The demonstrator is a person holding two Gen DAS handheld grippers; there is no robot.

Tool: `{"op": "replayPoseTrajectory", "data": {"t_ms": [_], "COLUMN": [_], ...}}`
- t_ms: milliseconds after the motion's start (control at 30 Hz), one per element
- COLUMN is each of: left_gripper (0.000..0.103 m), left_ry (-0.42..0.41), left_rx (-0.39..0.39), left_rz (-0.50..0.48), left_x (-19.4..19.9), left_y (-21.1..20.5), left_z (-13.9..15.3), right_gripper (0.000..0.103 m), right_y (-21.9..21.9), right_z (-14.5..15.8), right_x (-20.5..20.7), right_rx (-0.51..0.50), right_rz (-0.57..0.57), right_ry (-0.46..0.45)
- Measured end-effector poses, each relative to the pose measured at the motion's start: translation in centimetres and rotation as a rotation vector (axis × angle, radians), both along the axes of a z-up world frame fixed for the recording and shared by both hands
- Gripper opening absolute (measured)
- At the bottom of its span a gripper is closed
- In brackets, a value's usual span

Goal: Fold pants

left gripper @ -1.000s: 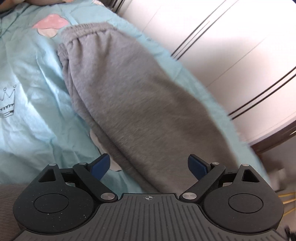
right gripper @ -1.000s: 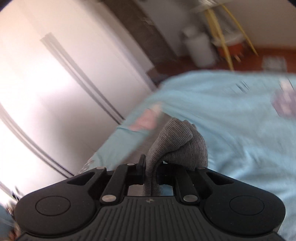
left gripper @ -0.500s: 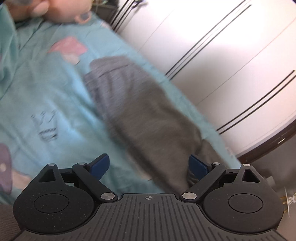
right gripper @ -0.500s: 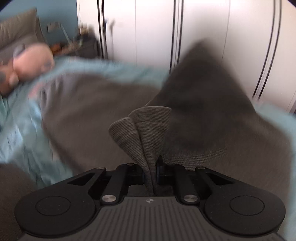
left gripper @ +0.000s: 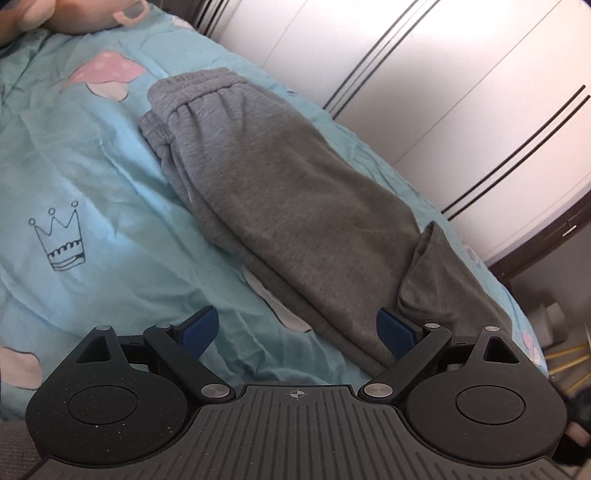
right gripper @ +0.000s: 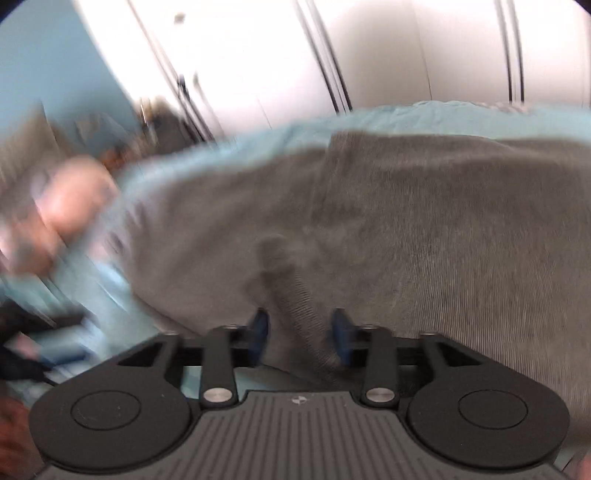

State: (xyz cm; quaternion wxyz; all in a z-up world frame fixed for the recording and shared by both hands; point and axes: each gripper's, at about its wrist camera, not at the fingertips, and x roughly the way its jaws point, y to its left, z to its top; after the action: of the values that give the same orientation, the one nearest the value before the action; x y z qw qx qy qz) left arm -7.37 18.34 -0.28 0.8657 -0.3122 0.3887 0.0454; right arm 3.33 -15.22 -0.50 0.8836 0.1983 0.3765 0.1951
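Note:
The grey sweatpants (left gripper: 277, 192) lie lengthwise on the teal bedsheet (left gripper: 92, 177), waistband (left gripper: 192, 92) at the far end. A folded-over leg end (left gripper: 436, 266) rests on the near part. My left gripper (left gripper: 297, 330) hovers open just above the pants' near edge, its right finger (left gripper: 395, 332) close to the cloth. In the blurred right wrist view the pants (right gripper: 424, 229) fill the frame. My right gripper (right gripper: 301, 328) has its jaws opening, and a ridge of grey fabric (right gripper: 291, 295) stands between the pads, which no longer press on it.
White wardrobe doors (left gripper: 461, 92) run along the far side of the bed. A pink stuffed toy (left gripper: 85, 14) lies at the head of the bed. Yellow rods (left gripper: 565, 365) stand off the bed's right edge, beyond the sheet's border.
My right gripper swung the pinched leg end over the pants and lowered it, then its jaws parted. A folded layer now lies on the near part. The left gripper drifted slightly.

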Motion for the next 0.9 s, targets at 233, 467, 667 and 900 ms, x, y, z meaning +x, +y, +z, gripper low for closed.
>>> {"op": "replayPoseTrajectory", "data": {"t_ms": [233,467,667,900], "left_gripper": [0.096,0.096,0.096,0.096], "left_ry": [-0.031,0.066,0.070,0.076], "left_rx": [0.011,-0.044,0.050,0.094], "left_rz": [-0.136,-0.215,-0.285,-0.301], "left_x": [5.2,10.5,10.4,10.3], "left_y": [-5.2,-12.3,-13.5,-14.2], "left_z": [0.8,-3.1,-4.3,-4.4], "right_gripper": [0.078,0.088,0.069,0.082], "right_y": [-12.1,-13.3,-11.9,-12.9], "right_z": [-0.3,-1.3,-2.6,-0.9], "right_x": [-5.9,-7.2,-5.5,-6.5], "right_rx": [0.380,0.506,0.184,0.212], "right_rz": [-0.476,-0.502,-0.555,-0.571], "right_ry": [0.049,0.052,0.147,0.016]}}
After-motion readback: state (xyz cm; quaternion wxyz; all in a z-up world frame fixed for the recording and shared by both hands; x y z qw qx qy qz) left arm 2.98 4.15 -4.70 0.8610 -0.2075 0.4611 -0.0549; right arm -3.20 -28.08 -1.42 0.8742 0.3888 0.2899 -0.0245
